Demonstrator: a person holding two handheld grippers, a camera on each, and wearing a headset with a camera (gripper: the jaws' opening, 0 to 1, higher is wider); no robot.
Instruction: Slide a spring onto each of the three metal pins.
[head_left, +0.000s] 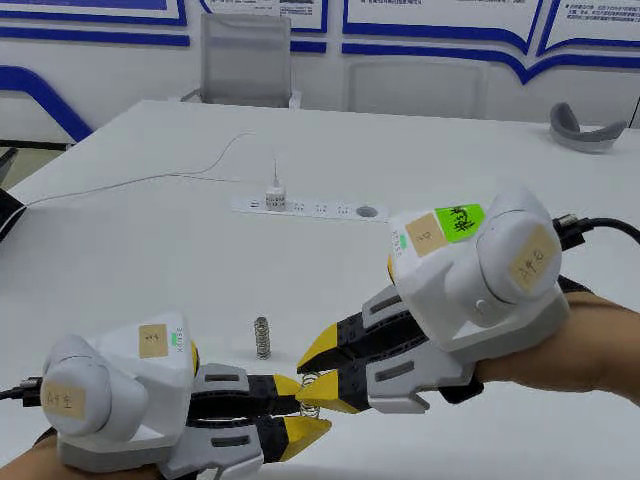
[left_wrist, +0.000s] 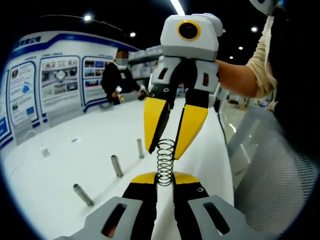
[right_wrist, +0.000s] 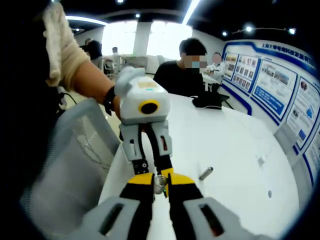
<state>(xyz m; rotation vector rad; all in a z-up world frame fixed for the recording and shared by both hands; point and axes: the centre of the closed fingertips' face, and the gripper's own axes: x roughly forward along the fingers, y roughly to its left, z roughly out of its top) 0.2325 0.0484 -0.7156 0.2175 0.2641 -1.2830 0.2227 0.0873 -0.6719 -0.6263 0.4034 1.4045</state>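
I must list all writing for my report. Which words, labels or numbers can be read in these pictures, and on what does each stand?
No text can be quoted with confidence.
On the right hand-held gripper, tan stickers and a green sticker: handwriting, unreadable.
On the left hand-held gripper, tan labels: handwriting, unreadable.
On the wall posters: print too small to read.

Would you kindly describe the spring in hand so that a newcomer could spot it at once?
On the white table, find where the left claw and right claw meet near the front edge. The spring bridges their yellow tips, one end in each. Unlike the pins standing on the table, it is a bare coil held in the air.
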